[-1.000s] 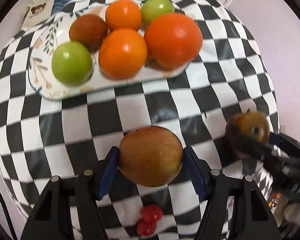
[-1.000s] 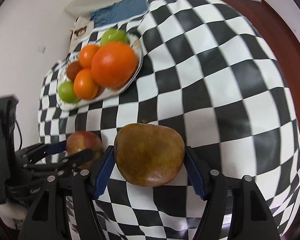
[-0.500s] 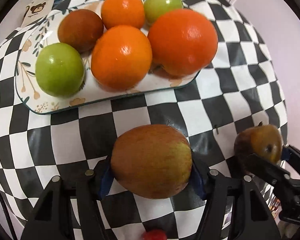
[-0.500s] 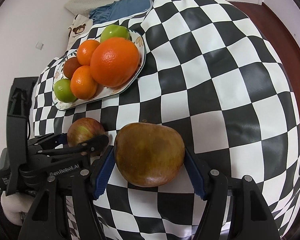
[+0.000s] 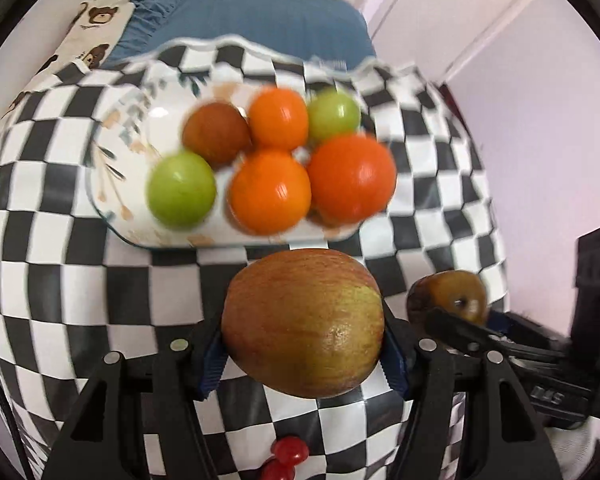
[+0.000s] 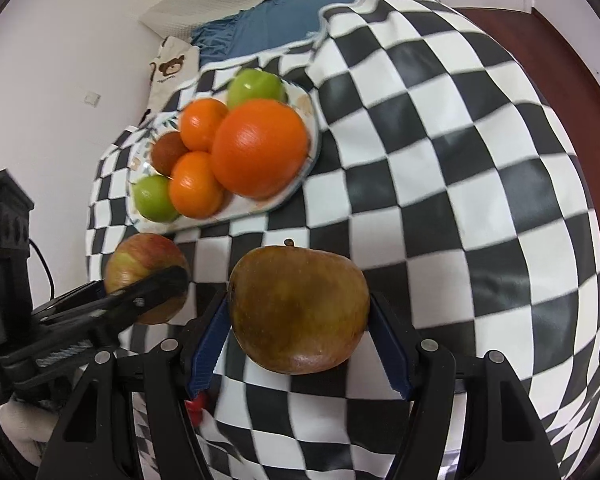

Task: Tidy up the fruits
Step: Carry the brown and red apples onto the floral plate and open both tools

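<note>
My left gripper (image 5: 303,354) is shut on a red-yellow apple (image 5: 303,322), held above the checkered cloth just in front of the floral plate (image 5: 116,168). The plate holds several fruits: oranges (image 5: 352,178), green apples (image 5: 181,189) and a brown fruit (image 5: 216,133). My right gripper (image 6: 299,340) is shut on a brownish-green apple (image 6: 299,308). In the right wrist view the left gripper and its apple (image 6: 144,266) sit to my left, near the plate (image 6: 306,110). In the left wrist view the brownish apple (image 5: 448,294) shows at the right.
A black-and-white checkered cloth (image 6: 460,160) covers the table. Small red cherries (image 5: 286,456) lie on it below my left gripper. A blue cushion (image 5: 260,20) and bear-print fabric (image 5: 96,20) lie behind the plate. A wall is at the right.
The left gripper has tilted up and drawn back a little, so the plate looks farther and the cherries show again. Both apples stay gripped; the right gripper has moved closer to the plate.
</note>
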`<action>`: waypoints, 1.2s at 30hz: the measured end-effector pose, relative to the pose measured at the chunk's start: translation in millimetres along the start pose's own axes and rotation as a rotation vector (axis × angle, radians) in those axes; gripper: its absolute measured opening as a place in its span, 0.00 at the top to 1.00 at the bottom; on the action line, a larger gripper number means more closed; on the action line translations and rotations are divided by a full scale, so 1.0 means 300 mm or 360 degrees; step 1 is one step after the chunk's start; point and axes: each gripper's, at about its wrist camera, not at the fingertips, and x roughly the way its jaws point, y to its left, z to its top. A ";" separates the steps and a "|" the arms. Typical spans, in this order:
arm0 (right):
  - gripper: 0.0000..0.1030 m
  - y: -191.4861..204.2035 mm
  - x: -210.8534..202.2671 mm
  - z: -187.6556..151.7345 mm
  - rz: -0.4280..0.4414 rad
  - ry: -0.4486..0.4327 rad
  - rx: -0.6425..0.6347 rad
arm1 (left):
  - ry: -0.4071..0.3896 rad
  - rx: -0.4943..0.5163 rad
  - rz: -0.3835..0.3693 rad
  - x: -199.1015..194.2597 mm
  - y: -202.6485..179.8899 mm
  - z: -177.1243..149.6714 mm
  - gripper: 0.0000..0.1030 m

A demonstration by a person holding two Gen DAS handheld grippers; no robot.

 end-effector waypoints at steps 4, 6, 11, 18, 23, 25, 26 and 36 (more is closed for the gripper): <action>0.32 0.046 -0.022 0.056 0.0061 -0.0023 -0.0018 | -0.0072 -0.0088 -0.0047 -0.104 0.072 0.061 0.41; 0.32 0.080 -0.029 0.096 0.0095 -0.0035 -0.0035 | -0.0104 -0.0144 -0.0051 -0.118 0.090 0.111 0.41; 0.32 0.196 -0.022 0.214 0.0146 -0.0070 -0.0109 | -0.0148 -0.0179 0.0054 -0.162 0.207 0.265 0.41; 0.32 0.365 0.072 0.454 0.0137 -0.0063 -0.0213 | -0.0011 -0.0155 0.0193 0.020 0.310 0.474 0.41; 0.32 0.457 0.219 0.625 0.0064 0.0031 -0.0279 | 0.0107 -0.0138 0.0241 0.127 0.358 0.521 0.41; 0.32 0.487 0.284 0.676 0.0046 0.0078 -0.0288 | 0.0132 -0.0123 0.0246 0.149 0.367 0.515 0.41; 0.32 0.496 0.309 0.690 0.0039 0.0098 -0.0294 | 0.0139 -0.0118 0.0243 0.157 0.371 0.511 0.41; 0.32 0.582 0.477 0.684 -0.0057 0.0235 -0.0555 | 0.0195 -0.0103 0.0260 0.201 0.369 0.454 0.40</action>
